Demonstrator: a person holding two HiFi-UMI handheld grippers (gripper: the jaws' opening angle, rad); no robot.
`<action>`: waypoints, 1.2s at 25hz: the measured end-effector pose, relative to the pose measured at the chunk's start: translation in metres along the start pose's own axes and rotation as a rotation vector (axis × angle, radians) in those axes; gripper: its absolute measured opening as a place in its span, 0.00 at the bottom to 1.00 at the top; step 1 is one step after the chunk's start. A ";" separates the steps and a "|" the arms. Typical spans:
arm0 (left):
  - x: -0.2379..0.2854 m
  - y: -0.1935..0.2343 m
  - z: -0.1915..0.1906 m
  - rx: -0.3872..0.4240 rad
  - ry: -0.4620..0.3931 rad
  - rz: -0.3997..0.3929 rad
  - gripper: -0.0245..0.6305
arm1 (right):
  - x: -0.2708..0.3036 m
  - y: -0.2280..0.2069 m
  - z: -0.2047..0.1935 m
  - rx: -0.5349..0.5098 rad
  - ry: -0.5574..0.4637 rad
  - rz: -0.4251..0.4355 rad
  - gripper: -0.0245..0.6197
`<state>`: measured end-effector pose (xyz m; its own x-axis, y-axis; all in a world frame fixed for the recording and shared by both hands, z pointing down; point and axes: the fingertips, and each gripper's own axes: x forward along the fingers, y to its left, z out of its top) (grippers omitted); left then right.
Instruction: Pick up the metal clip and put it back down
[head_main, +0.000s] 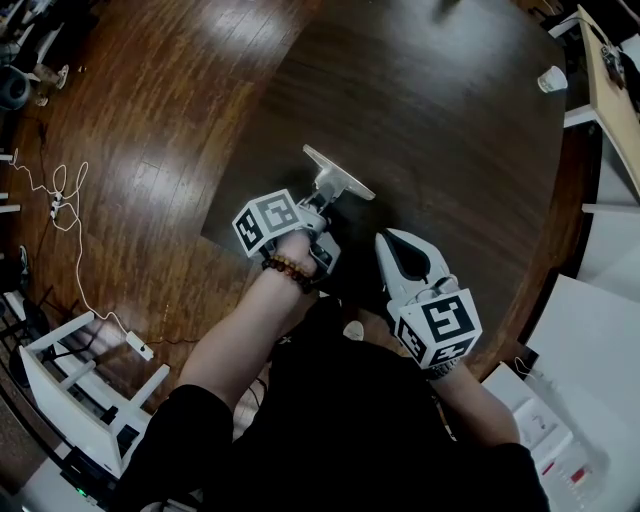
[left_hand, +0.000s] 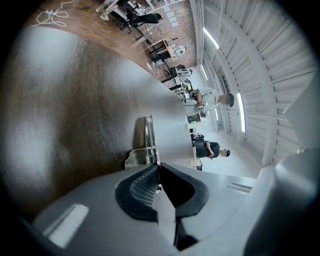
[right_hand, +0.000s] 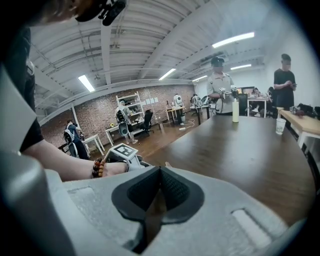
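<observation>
The clip (head_main: 339, 173) is pinched in the left gripper (head_main: 326, 193), whose 2 jaws are pressed together on its thin metal. From the head view it shows as a pale flat plate, tilted, sticking out past the jaw tips over the near left part of the dark table (head_main: 450, 120). The left gripper view shows it edge-on as a narrow upright strip in front of the jaws, with a rounded metal part low on its left side. No view shows whether the clip touches the tabletop.

The hand holding this gripper wears a bead bracelet (head_main: 290, 270) at the wrist.

The right gripper (head_main: 392, 243) is near the left one, to its right, and the 2 are apart. Its jaws are closed tip to tip with nothing between them, and it points out across the table.

Farther out, a white cup (head_main: 552, 79) stands by the table's far right edge. The right gripper view shows a pale bottle (right_hand: 235, 110) upright at the far end of the table, with 2 people standing beyond it.

Left of the table lies a wooden floor (head_main: 130, 150), and a white cable (head_main: 60, 200) trails across it.
</observation>
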<state>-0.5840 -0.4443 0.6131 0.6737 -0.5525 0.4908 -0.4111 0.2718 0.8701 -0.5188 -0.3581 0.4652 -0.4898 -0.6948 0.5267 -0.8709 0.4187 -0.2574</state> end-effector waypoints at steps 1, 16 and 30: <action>-0.001 -0.001 -0.001 0.007 0.004 -0.004 0.08 | -0.001 0.001 0.000 0.000 -0.001 0.000 0.03; -0.042 -0.064 -0.027 0.148 -0.002 -0.133 0.08 | -0.032 0.012 -0.002 -0.009 -0.050 0.008 0.03; -0.099 -0.135 -0.107 0.299 -0.061 -0.226 0.08 | -0.116 0.020 -0.012 -0.033 -0.145 0.052 0.03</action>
<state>-0.5296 -0.3421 0.4518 0.7338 -0.6206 0.2763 -0.4230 -0.0991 0.9007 -0.4789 -0.2625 0.4087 -0.5371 -0.7477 0.3905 -0.8435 0.4738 -0.2530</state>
